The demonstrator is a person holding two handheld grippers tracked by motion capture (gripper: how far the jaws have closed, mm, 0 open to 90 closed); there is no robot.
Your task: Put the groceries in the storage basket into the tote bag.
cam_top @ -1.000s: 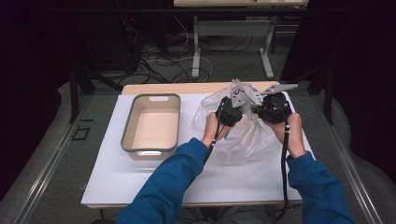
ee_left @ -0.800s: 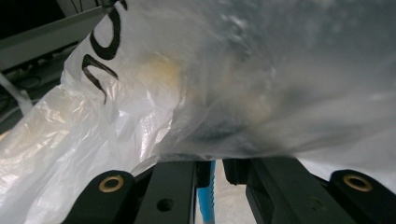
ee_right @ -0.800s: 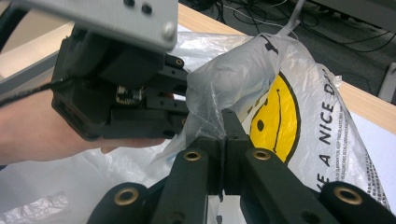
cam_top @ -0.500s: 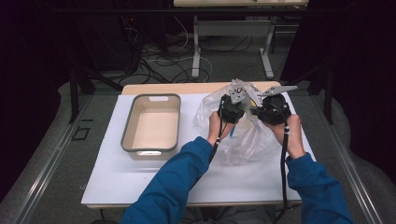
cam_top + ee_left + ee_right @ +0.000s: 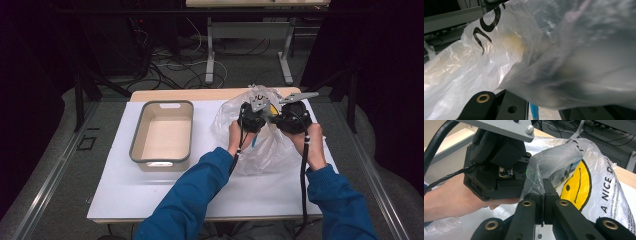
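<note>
Translucent white plastic bag [image 5: 260, 145] with yellow smiley face [image 5: 575, 186] and black lettering "A NICE D…" partly readable, on white table [image 5: 150, 185] right of empty grey-rimmed beige tub [image 5: 161, 132], right gripper [image 5: 544, 195] jaws pinched together on bag film, left gripper [image 5: 251, 117] against bag, jaw state unclear

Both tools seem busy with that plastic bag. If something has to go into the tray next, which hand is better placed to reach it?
Probably the left. The left tool sits on the bag's tray side, while the right tool is shut on a fold of bag and farther from the tray.
</note>
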